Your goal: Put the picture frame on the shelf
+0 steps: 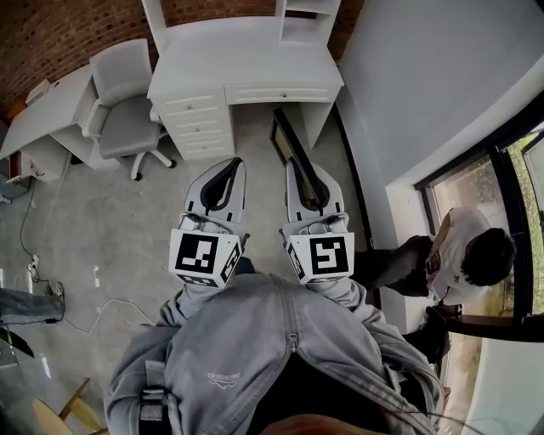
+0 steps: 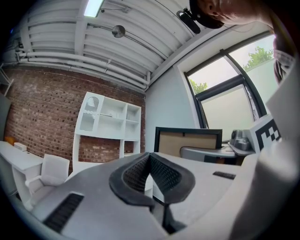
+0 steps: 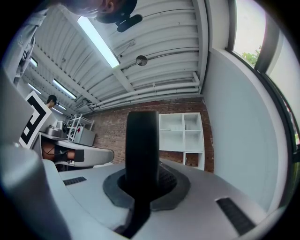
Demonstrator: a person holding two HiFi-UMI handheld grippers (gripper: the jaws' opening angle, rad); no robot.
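The picture frame (image 1: 291,146) is black and seen edge-on in the head view, sticking forward out of my right gripper (image 1: 299,166), which is shut on it. In the right gripper view its dark edge (image 3: 142,145) stands upright between the jaws. In the left gripper view its brown back (image 2: 187,141) faces me. My left gripper (image 1: 227,166) is shut and holds nothing, its pads (image 2: 140,171) meeting. Ahead, the white shelf (image 1: 299,20) rises from the white desk (image 1: 246,59); its open compartments (image 2: 108,123) (image 3: 183,138) stand against a brick wall.
A grey office chair (image 1: 123,110) stands left of the desk's drawers (image 1: 201,121). A second white desk (image 1: 41,119) is at far left. Cables (image 1: 51,293) lie on the floor. A person (image 1: 463,255) stands at the right by the window and the grey wall (image 1: 425,93).
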